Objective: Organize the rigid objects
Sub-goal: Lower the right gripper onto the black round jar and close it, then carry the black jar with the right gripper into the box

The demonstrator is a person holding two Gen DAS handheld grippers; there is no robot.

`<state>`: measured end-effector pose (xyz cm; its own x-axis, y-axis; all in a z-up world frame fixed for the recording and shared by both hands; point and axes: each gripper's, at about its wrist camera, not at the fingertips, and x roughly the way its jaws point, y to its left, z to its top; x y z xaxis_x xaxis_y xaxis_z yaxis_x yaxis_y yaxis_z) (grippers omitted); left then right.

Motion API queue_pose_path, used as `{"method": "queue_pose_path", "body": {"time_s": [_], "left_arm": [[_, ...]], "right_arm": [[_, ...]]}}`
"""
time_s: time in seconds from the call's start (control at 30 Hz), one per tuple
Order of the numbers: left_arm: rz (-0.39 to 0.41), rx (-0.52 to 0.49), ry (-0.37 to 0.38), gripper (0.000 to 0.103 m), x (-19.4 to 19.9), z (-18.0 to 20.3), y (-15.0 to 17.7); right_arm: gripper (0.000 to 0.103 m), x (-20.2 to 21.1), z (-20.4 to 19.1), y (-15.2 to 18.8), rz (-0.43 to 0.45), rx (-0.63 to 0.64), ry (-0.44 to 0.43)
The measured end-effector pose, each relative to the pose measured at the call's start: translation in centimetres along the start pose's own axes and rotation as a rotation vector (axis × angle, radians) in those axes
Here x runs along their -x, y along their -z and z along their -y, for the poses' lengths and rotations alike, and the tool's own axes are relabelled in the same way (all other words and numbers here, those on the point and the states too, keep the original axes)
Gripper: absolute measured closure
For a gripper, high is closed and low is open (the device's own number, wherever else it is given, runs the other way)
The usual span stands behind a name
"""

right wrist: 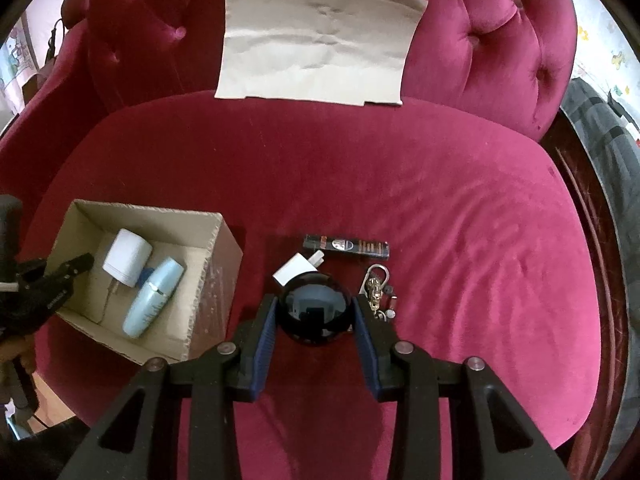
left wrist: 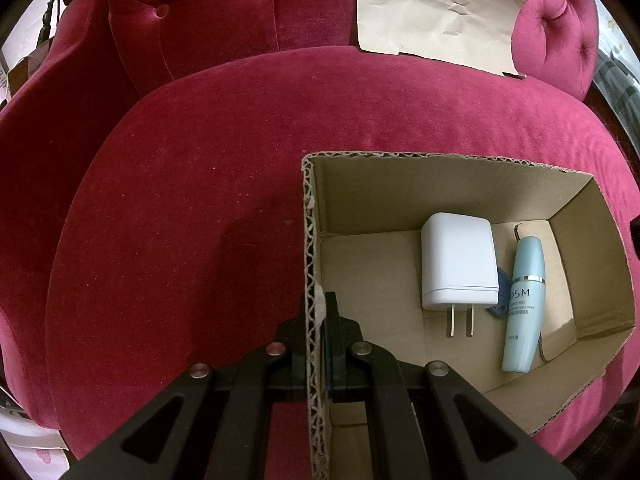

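Observation:
An open cardboard box [left wrist: 440, 184] [right wrist: 216, 248] sits on the red velvet seat. In it lie a white charger [left wrist: 458, 264] [right wrist: 127, 258] and a pale blue lotion bottle [left wrist: 524, 304] [right wrist: 154, 298]. My left gripper [left wrist: 316, 320] [right wrist: 86, 260] is shut on the box's left wall. My right gripper [right wrist: 314, 308] holds a glossy black ball [right wrist: 314, 308] between its blue pads, just above the seat. Behind the ball lie a small white plug [right wrist: 294, 270], a dark flat stick pack [right wrist: 346, 246] and a keychain [right wrist: 378, 292].
A sheet of beige paper [right wrist: 320, 40] [left wrist: 436, 12] leans against the tufted backrest. The seat cushion [right wrist: 460, 220] stretches wide to the right of the objects. A dark wooden frame edge [right wrist: 592, 220] runs along the right side.

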<state>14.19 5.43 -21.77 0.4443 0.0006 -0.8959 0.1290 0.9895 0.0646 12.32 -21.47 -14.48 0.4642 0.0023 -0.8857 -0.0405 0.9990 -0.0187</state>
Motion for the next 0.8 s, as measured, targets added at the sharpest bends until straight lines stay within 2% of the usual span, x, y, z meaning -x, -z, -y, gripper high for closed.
{"method": "queue_pose_path", "body": {"time_s": [0.47, 0.8], "left_arm": [[-0.001, 0.002, 0.000, 0.099, -0.1, 0.0, 0.0], [0.001, -0.003, -0.001, 0.099, 0.0, 0.1, 0.0]], "right_arm": [[0.063, 3.4, -2.5, -2.0, 0.084, 0.029, -0.026], [0.063, 3.9, -5.6, -3.0, 0.108, 0.065, -0.067]]}}
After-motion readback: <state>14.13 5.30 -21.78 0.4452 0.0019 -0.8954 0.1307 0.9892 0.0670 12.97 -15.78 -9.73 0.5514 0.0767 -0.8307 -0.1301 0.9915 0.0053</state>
